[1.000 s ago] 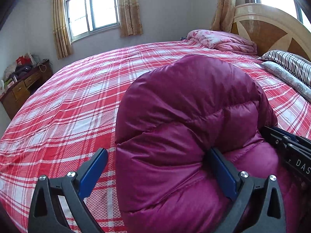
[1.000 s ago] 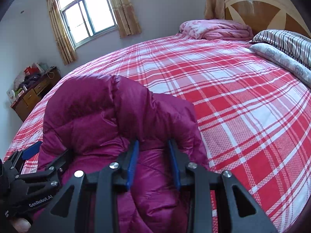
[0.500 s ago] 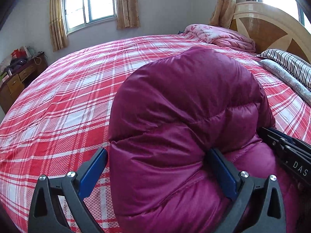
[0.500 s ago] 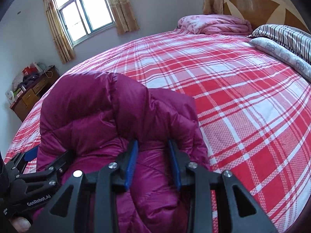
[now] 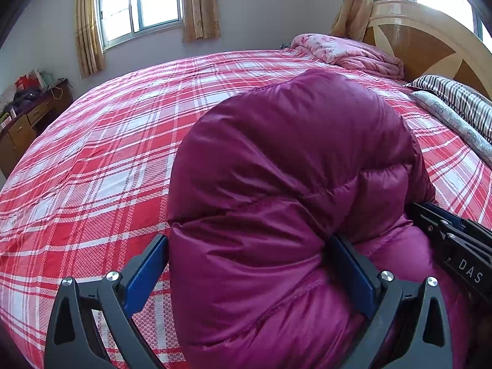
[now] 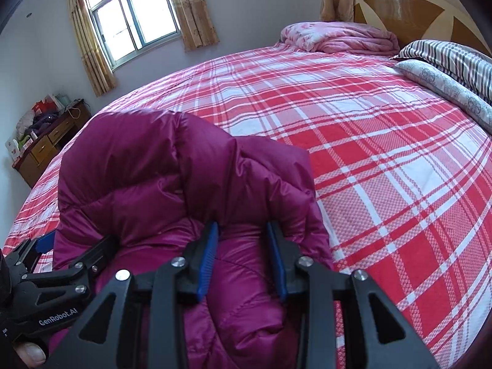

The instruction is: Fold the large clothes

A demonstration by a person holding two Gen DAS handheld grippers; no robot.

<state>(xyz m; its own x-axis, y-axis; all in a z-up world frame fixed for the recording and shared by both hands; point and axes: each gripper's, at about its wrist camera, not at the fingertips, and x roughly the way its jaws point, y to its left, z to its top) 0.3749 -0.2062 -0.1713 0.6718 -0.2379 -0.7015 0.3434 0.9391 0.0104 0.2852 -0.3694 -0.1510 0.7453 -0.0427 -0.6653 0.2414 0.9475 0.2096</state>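
A magenta puffy down jacket (image 5: 292, 169) lies bundled on the red plaid bed (image 5: 107, 153). My left gripper (image 5: 249, 255) has its jaws spread wide around a thick fold of the jacket. In the right wrist view the jacket (image 6: 153, 166) fills the lower left. My right gripper (image 6: 243, 246) is shut on a fold of it, with fabric pinched between the blue pads (image 6: 209, 255). The left gripper (image 6: 58, 264) shows at the left edge of that view. The right gripper (image 5: 455, 240) shows at the right edge of the left wrist view.
A folded pink quilt (image 5: 347, 52) and striped pillows (image 5: 455, 104) lie by the wooden headboard (image 5: 430, 40). A cluttered wooden desk (image 6: 43, 135) stands by the far wall under the window (image 6: 132, 15). The plaid sheet spreads wide to the right (image 6: 384, 153).
Both grippers have shifted a little with the jacket; the views have turned slightly. The grips look the same.
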